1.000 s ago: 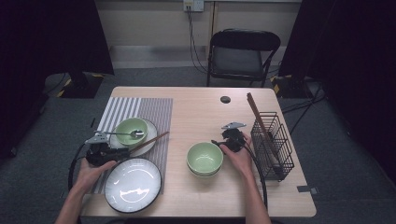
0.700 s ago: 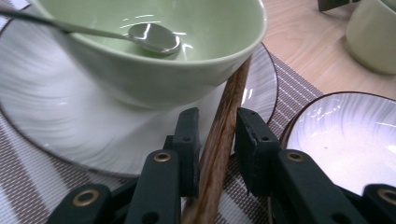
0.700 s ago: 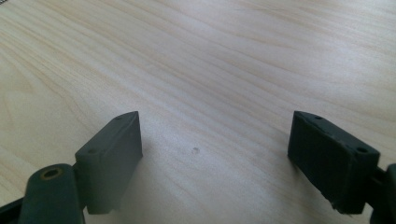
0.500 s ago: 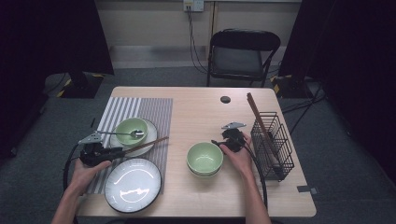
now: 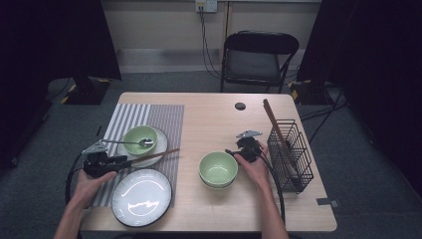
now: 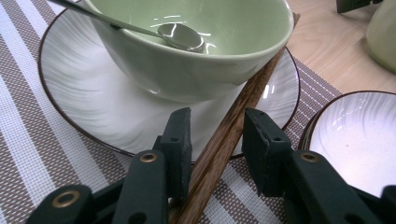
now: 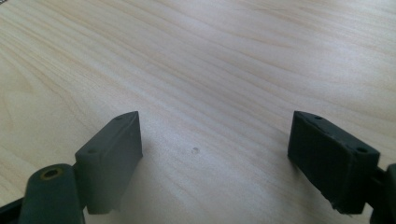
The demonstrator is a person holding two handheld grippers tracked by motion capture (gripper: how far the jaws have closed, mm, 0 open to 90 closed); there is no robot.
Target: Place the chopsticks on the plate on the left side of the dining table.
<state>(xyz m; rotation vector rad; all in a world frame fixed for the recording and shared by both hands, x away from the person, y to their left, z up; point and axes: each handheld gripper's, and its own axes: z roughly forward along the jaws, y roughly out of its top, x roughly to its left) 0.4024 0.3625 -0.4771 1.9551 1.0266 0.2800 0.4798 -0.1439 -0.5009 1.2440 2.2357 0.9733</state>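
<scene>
High view: the left gripper [image 5: 117, 160] sits at the mat's [image 5: 149, 117] near edge beside the chopsticks [image 5: 149, 156], which lean on a plate [image 5: 160, 141] holding a green bowl [image 5: 140, 137] and spoon [image 5: 124, 142]. A second plate [image 5: 141, 196] lies nearer. The right gripper [image 5: 234, 151] rests on the bench [image 5: 214, 119] just beside another bowl [image 5: 218, 168], near a wire rack [image 5: 291, 154].

Left gripper view: its fingers [image 6: 180, 135] are spread around the chopsticks [image 6: 219, 144], one touching, not pinching.

Right gripper view: its fingers [image 7: 112, 149] are spread wide over bare bench [image 7: 210, 60].
</scene>
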